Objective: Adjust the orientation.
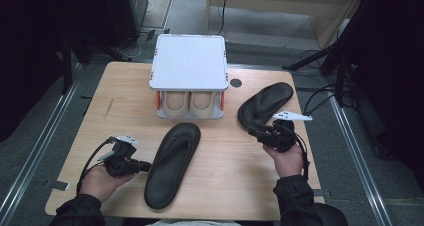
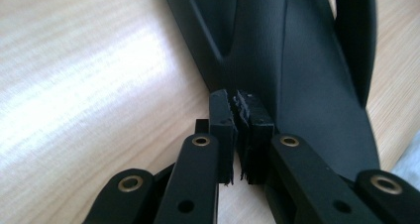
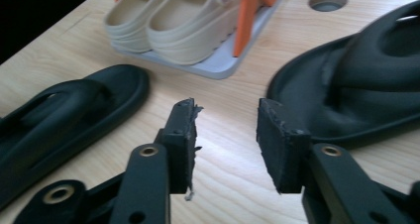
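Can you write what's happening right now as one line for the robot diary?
left tongs: shut on left sandal edge | right tongs: open, beside right sandal, not touching | rack: beige slippers inside

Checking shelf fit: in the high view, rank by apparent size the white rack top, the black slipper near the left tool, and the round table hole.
1. White rack top
2. Black slipper, similar length but narrower
3. Table hole, far smallest

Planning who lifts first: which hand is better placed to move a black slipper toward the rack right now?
Left. The left tool is shut on the edge of the near black slipper. The right tool stands open beside the far black slipper, gripping nothing. The rack already holds beige slippers.
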{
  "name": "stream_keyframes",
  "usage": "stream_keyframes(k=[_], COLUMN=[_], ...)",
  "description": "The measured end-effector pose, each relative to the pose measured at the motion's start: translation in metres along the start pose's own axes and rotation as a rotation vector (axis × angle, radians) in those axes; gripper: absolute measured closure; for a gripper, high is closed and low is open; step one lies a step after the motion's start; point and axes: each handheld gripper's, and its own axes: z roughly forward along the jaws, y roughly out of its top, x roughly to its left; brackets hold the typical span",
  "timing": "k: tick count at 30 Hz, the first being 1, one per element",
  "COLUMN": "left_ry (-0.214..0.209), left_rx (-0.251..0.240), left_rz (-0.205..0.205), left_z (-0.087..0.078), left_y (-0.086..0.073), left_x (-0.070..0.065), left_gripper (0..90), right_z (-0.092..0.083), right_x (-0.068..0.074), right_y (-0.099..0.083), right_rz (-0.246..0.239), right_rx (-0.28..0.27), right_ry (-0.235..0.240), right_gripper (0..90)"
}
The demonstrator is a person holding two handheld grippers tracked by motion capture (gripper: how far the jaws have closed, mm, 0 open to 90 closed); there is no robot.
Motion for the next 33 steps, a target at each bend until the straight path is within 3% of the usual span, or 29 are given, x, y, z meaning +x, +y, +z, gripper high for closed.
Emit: stream_keyframes(k=[4, 10, 18, 26, 33], left_ry=[0.003, 0.027, 0.050, 0.100, 0.124], left_rx=[-0.076, -0.133, -0.198, -0.225, -0.243], left_rz=[-0.011, -0.032, -0.043, -0.032, -0.027], left_z=[-0.007, -0.012, -0.020, -0.023, -0.023], left_y=[0.004, 0.009, 0.009, 0.008, 0.007], left_x=[0.002, 0.009, 0.018, 0.021, 0.024], left_gripper=[84.9, 79.4, 61.8, 47.2, 40.7], right_z=[0.000, 0.003, 0.004, 0.020, 0.037], right_x=[-0.014, -0.033, -0.056, -0.079, -0.083], right_y=[0.002, 0.004, 0.002, -0.003, -0.001], right_rz=[0.012, 0.008, -0.085, -0.010, -0.033], right_rx=[0.002, 0.023, 0.035, 0.081, 0.129], right_ry=[-0.033, -0.045, -0.092, -0.089, -0.110], right_gripper=[66.4, 73.2, 90.0, 89.9, 89.7])
